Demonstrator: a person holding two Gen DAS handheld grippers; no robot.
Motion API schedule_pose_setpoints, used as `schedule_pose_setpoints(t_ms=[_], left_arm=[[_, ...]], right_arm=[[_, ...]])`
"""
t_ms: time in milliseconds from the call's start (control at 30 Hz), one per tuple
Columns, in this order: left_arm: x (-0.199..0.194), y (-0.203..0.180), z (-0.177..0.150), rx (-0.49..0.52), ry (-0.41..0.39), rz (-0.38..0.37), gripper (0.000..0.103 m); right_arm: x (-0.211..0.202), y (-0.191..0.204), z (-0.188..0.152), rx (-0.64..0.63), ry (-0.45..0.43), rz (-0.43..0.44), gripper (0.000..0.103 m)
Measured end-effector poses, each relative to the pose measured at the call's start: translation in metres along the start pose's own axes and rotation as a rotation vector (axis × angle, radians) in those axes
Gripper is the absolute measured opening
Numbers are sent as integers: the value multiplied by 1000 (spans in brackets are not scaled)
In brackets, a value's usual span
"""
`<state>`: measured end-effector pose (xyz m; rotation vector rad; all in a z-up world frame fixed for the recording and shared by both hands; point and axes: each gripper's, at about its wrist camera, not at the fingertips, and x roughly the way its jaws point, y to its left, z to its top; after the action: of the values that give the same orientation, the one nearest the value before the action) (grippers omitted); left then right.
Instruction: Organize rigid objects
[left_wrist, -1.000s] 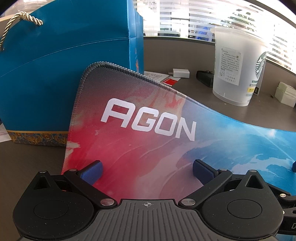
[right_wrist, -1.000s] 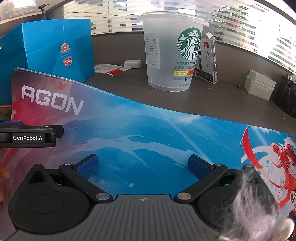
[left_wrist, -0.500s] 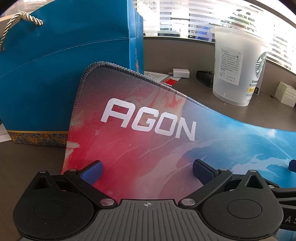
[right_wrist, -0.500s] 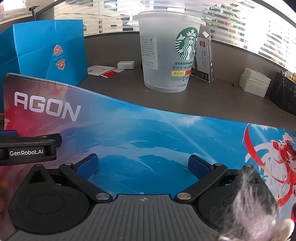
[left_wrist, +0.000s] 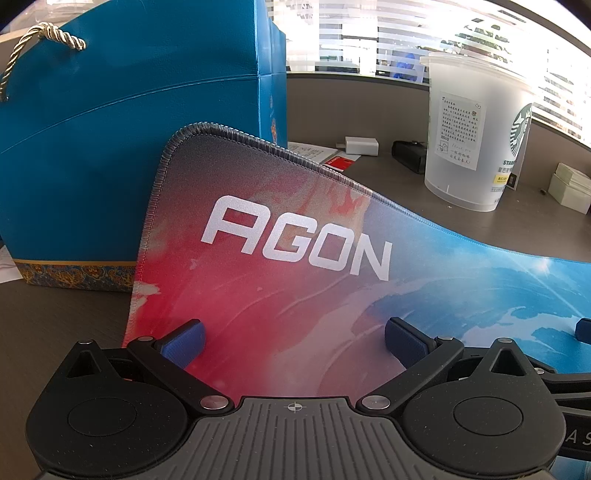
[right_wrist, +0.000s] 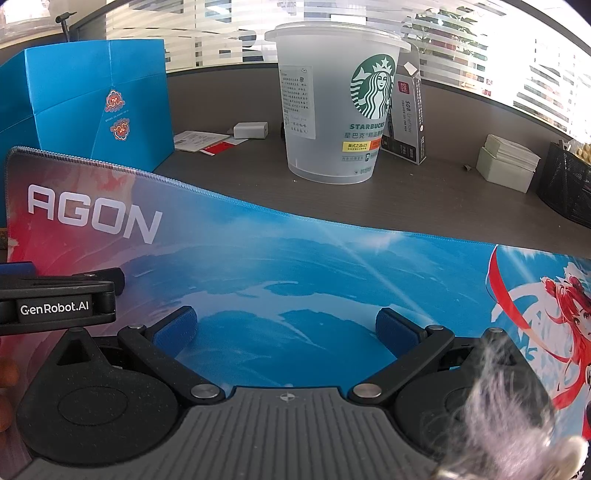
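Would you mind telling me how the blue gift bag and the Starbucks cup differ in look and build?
The gift bag is solid blue and box-shaped with flat sides; the cup is frosted, see-through and round, narrowing toward its base. The bag has a twisted rope handle; the cup has none. The bag carries small red emblems on its side, the cup a green logo. Both stand upright on the desk behind the mouse mat.

Bright daylight, sharp focus, strong fisheye bend

Window blinds (right_wrist: 461, 44) ahead of both grippers glare white; edges curve and darken; grey fluff (right_wrist: 517, 417) beside the right gripper blurs.
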<state>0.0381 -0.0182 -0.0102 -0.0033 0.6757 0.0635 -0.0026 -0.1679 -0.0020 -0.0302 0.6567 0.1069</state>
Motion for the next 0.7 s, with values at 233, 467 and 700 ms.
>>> schedule_pose_setpoints(t_ms=[233,467,700], left_arm=[[0,0,0,0,0,0,103],[0,0,0,0,0,0,103],[0,0,0,0,0,0,103]], right_arm=[[0,-1,-1,0,0,0,103],[-1,-3,-1,0,0,0,103],[0,-2,-1,1,0,0,103]])
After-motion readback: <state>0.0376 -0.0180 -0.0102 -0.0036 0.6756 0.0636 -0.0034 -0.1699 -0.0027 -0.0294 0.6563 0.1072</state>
